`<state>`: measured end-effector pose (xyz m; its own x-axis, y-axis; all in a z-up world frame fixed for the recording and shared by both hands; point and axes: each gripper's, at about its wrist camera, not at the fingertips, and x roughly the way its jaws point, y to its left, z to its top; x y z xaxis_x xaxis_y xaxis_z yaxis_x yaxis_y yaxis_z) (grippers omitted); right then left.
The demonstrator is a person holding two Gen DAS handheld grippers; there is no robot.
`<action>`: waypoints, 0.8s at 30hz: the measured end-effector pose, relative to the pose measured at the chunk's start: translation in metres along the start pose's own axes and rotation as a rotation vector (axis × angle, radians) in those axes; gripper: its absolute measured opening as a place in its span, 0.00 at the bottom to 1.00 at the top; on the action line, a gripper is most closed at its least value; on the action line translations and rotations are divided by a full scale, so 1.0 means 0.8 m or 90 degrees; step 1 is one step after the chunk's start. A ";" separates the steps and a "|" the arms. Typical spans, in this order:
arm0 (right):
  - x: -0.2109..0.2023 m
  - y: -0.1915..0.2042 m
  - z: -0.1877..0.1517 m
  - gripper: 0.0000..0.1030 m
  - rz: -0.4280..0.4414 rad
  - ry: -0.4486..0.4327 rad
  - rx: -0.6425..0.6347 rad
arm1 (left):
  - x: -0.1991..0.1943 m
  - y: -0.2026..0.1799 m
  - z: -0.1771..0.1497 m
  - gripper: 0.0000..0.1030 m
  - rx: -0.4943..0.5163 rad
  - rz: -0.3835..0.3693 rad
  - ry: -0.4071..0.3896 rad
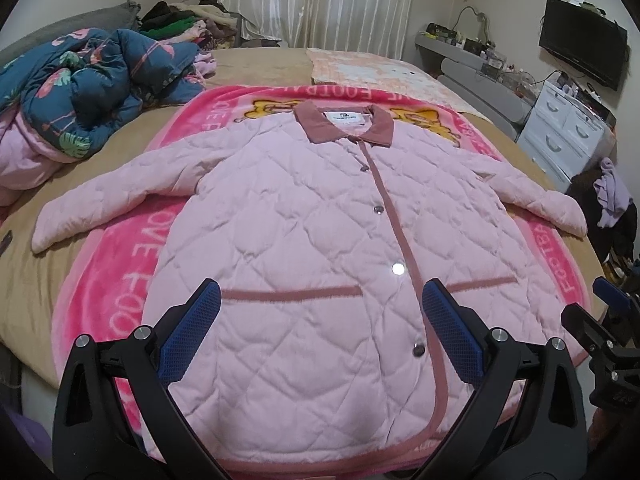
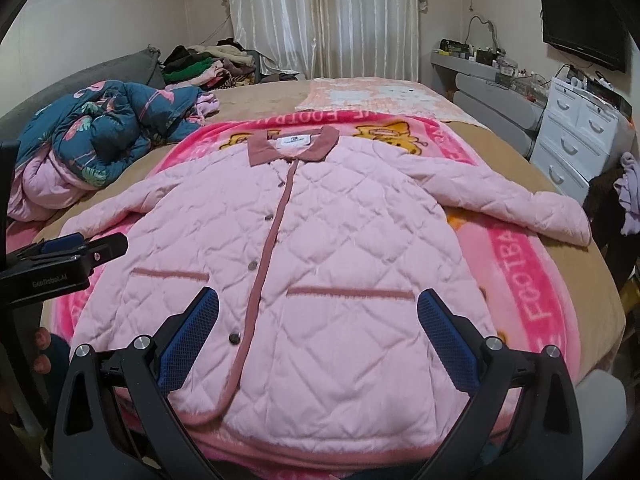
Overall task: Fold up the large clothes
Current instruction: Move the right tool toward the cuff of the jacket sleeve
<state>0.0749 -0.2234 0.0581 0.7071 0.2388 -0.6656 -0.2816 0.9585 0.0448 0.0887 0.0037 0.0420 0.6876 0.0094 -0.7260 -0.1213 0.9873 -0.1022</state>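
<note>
A pink quilted jacket [image 1: 304,248] lies face up and spread flat on a bright pink blanket [image 1: 120,276] that covers the near part of the bed [image 1: 256,68]. Its collar [image 1: 344,124] is a darker dusty pink and points toward the curtain [image 1: 320,0]; trim of the same colour runs down the front and marks two pocket slits. Silver snaps [image 1: 398,269] close the front. Both sleeves reach outward and slightly toward the hem, the left sleeve [image 1: 104,200] onto the tan bedsheet, the right sleeve [image 2: 532,208] near the bed's edge.

The left tool [image 1: 320,320] hovers over the lower front of the jacket with its blue pads spread wide and nothing between them. The right tool [image 2: 318,320] hangs over the hem on the other side, likewise released and empty.

A crumpled dark blue quilt [image 1: 80,92] sits at the far left of the bed. A white chest of drawers [image 2: 576,144] stands on the right, drawers closed, clutter on top.
</note>
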 end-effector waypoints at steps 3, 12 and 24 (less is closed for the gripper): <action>0.009 -0.001 0.022 0.96 0.001 0.003 0.000 | 0.006 -0.004 0.014 0.92 0.000 0.003 0.003; 0.024 -0.010 0.095 0.96 0.006 -0.018 -0.006 | 0.030 -0.012 0.076 0.92 -0.006 -0.002 0.010; 0.063 -0.042 0.168 0.96 -0.011 -0.045 0.019 | 0.066 -0.038 0.150 0.92 0.000 -0.006 -0.003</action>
<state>0.2070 -0.2230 0.1235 0.7554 0.2321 -0.6128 -0.2504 0.9665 0.0574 0.2146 -0.0068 0.0881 0.6917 0.0002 -0.7222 -0.1142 0.9874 -0.1091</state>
